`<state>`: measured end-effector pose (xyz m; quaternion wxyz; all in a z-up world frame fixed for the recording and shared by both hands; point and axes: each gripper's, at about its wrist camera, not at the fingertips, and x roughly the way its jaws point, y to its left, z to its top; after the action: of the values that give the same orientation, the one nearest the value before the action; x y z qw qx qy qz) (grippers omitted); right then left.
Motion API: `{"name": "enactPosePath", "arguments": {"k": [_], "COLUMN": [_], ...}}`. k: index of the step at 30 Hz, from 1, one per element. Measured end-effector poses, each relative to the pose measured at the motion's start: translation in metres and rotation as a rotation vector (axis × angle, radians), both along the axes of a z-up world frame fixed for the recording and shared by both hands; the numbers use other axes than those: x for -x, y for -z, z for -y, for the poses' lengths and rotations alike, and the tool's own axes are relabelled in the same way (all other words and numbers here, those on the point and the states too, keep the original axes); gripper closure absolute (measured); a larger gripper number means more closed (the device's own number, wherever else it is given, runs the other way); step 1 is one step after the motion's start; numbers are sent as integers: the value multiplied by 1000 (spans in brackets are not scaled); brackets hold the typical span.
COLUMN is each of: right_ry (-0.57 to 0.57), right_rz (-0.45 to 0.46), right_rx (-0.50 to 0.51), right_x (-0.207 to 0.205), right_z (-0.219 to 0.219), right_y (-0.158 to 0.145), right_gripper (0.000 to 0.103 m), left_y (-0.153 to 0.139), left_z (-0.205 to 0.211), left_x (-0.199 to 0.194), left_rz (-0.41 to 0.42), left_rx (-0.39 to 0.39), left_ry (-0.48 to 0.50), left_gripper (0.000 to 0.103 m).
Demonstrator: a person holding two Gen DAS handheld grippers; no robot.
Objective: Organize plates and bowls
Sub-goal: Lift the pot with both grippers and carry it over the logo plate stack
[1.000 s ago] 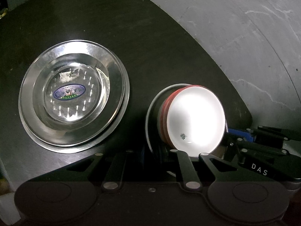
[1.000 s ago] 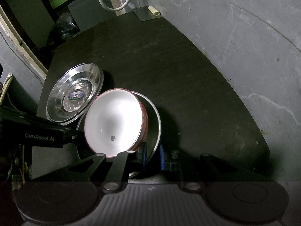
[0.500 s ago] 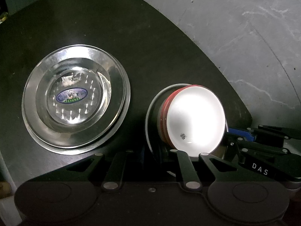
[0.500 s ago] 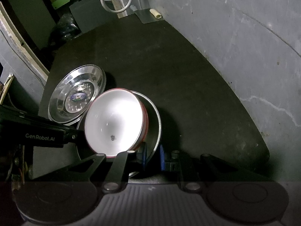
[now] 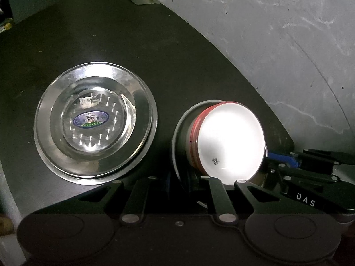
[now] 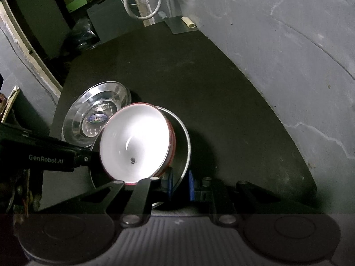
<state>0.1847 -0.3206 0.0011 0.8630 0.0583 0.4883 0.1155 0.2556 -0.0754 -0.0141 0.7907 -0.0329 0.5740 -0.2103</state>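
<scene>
Since a second ago we see the steel plates (image 5: 95, 124) sit lower and further right in the left wrist frame; the bowls have kept their place. A stack of red-rimmed white bowls (image 5: 230, 141) rests tilted inside a steel plate (image 6: 183, 144), at lower centre. Our left gripper (image 5: 177, 177) and right gripper (image 6: 179, 184) each pinch that plate's rim, jaws together on it, from opposite sides.

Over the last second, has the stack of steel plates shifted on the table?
No. The steel plates lie at the same spot beside the curved edge of the dark table; only the camera view drifted slightly.
</scene>
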Motion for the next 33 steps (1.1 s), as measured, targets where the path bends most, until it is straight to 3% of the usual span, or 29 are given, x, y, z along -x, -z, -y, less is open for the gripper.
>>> {"name": "enactPosePath", "arguments": {"k": [33], "right_ry": [-115], "right_rz": [44], "right_rx": [7], "right_x": [-14], "right_z": [-29], "right_y": [-15], "right_gripper": [86], "left_y": [-27], "left_z": [-23], "left_x": [14], "left_rz": [45], "left_rx": [5], "left_ry": [-122], "left_gripper": [89]}}
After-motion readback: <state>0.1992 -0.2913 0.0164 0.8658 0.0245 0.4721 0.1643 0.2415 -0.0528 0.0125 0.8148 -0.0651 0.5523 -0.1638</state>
